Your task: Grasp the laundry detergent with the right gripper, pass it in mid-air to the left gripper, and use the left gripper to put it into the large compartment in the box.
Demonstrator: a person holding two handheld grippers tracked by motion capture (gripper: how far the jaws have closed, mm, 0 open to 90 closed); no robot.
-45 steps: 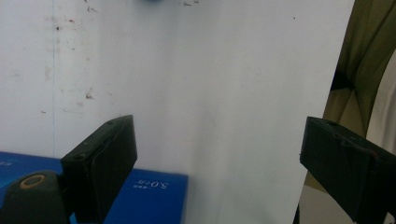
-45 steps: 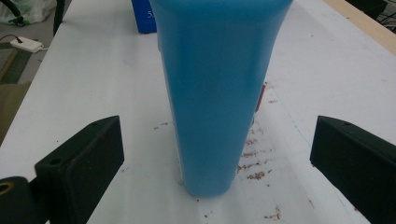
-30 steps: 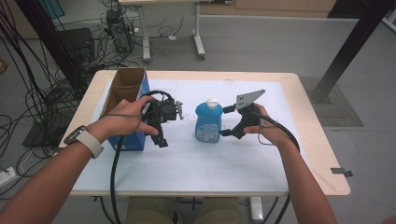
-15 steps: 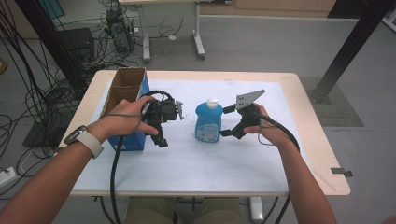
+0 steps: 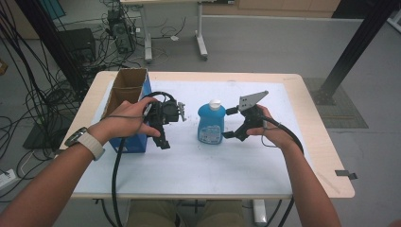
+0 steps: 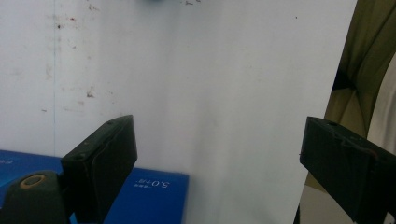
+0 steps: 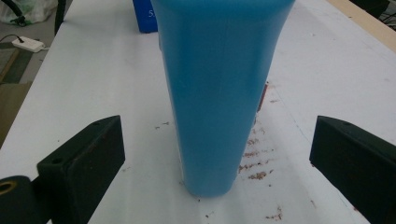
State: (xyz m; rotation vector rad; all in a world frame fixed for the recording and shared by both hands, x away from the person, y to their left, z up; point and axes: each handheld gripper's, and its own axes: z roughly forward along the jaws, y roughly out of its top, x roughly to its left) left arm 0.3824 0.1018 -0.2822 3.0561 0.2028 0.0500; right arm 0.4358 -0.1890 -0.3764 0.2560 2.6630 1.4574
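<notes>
A blue bottle [image 5: 211,124] with a white cap stands upright in the middle of the white table [image 5: 198,165]. My right gripper [image 5: 229,124] is level just to its right, jaws open on either side of the bottle's lower body without touching it. In the right gripper view the bottle [image 7: 219,93] rises between the two black pads [image 7: 88,154], with a gap on each side. My left gripper [image 5: 165,128] is held left of the bottle, pointing down at the table. Its jaws [image 6: 219,154] stand open over bare white surface with nothing between them.
An open-topped blue and brown cardboard box [image 5: 126,99] stands at the table's left side, right beside my left hand; its blue side [image 6: 149,196] shows under the left jaw. Cables and a desk frame lie on the floor beyond the table.
</notes>
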